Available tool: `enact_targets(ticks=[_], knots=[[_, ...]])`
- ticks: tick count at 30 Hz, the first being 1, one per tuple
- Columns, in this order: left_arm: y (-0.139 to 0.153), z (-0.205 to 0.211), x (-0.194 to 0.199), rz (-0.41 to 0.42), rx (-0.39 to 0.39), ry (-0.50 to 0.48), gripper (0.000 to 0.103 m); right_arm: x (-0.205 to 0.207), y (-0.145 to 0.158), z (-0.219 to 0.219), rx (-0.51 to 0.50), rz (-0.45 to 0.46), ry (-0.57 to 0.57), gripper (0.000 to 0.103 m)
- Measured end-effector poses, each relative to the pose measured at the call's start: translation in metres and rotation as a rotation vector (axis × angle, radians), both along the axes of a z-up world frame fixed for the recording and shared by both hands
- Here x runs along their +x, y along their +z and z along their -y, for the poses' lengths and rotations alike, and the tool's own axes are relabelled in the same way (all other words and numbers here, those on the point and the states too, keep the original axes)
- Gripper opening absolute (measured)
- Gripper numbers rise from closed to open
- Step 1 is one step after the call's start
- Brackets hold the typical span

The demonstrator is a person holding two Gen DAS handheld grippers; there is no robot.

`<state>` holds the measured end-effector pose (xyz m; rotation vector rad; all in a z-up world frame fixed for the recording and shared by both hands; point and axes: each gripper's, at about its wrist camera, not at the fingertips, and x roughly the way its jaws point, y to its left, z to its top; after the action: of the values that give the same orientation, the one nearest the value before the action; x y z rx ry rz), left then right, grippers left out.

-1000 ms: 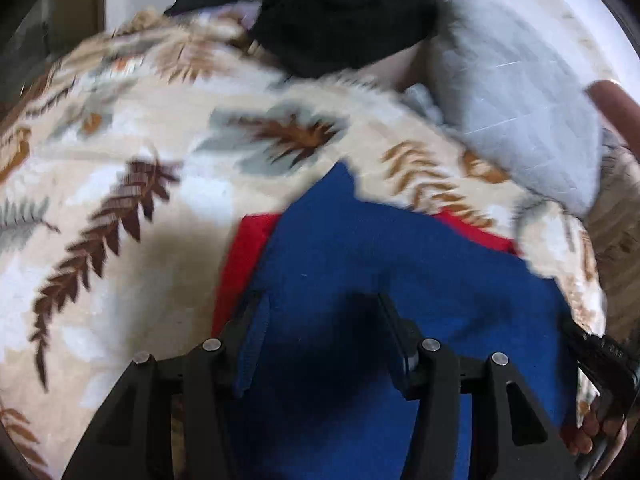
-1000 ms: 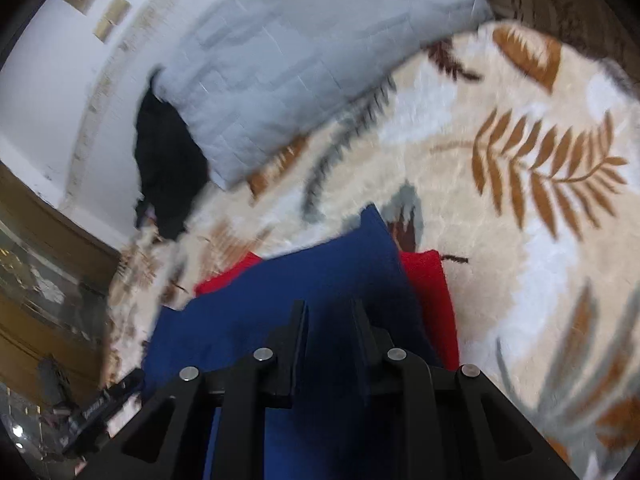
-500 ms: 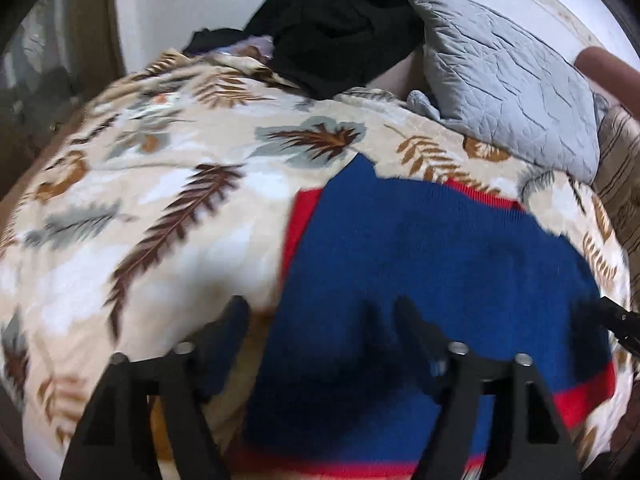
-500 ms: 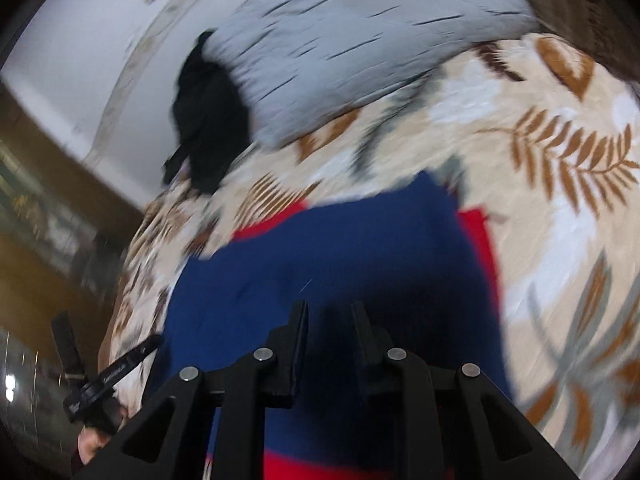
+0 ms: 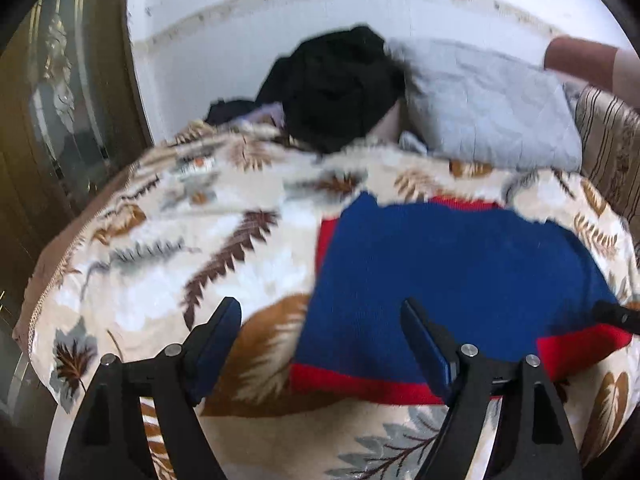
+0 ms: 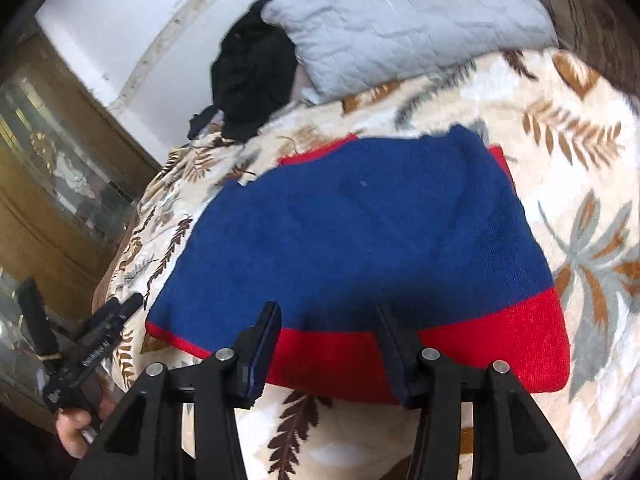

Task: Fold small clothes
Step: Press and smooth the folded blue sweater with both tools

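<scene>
A blue knitted sweater (image 5: 440, 272) with a red hem lies folded flat on the leaf-patterned blanket (image 5: 180, 240). My left gripper (image 5: 320, 312) hovers over its front left corner with its jaws opening wide; nothing is pinched between them. In the right wrist view the same sweater (image 6: 360, 220) spreads out ahead. My right gripper (image 6: 327, 310) hangs just above the red hem, its jaws opening and the pads clear of the cloth. The left gripper (image 6: 96, 340) also shows at the lower left of that view, held by a hand (image 6: 76, 436).
A grey quilted pillow (image 5: 488, 120) and a heap of black clothes (image 5: 336, 88) lie at the head of the bed against a white wall. A wooden glass-fronted cabinet (image 5: 60, 100) stands on the left. A person's arm (image 5: 580, 60) shows at the upper right.
Both grippers have pulled back toward the near edge of the sweater and opened. The sweater now lies flat, and its red hem has come into view.
</scene>
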<state>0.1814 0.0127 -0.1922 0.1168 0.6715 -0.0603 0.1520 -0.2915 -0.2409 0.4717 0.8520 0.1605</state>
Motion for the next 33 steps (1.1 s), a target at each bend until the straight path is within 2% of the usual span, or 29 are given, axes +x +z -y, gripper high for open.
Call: enact_targets(ticks=[5, 8, 12, 15, 22, 28, 33], knots=[[0.006, 0.005, -0.004, 0.036, 0.026, 0.003, 0.083, -0.006, 0.009, -0.025, -0.069, 0.058, 0.072, 0.052], [0.006, 0.005, -0.004, 0.032, 0.017, 0.004, 0.083, 0.000, 0.001, -0.038, -0.078, 0.038, 0.106, 0.052], [0.007, 0.003, -0.003, 0.030, 0.010, 0.018, 0.083, 0.008, -0.018, -0.050, -0.100, -0.044, 0.153, 0.052], [0.005, 0.004, -0.002, 0.020, 0.011, 0.020, 0.083, 0.013, -0.030, -0.049, -0.097, -0.090, 0.153, 0.052], [0.000, 0.007, 0.003, 0.004, 0.024, 0.022, 0.083, 0.008, -0.005, -0.035, -0.039, 0.040, 0.100, 0.052], [-0.002, 0.009, 0.005, -0.007, 0.030, 0.021, 0.083, 0.021, -0.029, -0.040, -0.052, -0.093, 0.121, 0.052], [-0.004, 0.009, 0.006, -0.013, 0.035, 0.027, 0.083, 0.024, -0.008, -0.037, -0.067, -0.011, 0.108, 0.052]])
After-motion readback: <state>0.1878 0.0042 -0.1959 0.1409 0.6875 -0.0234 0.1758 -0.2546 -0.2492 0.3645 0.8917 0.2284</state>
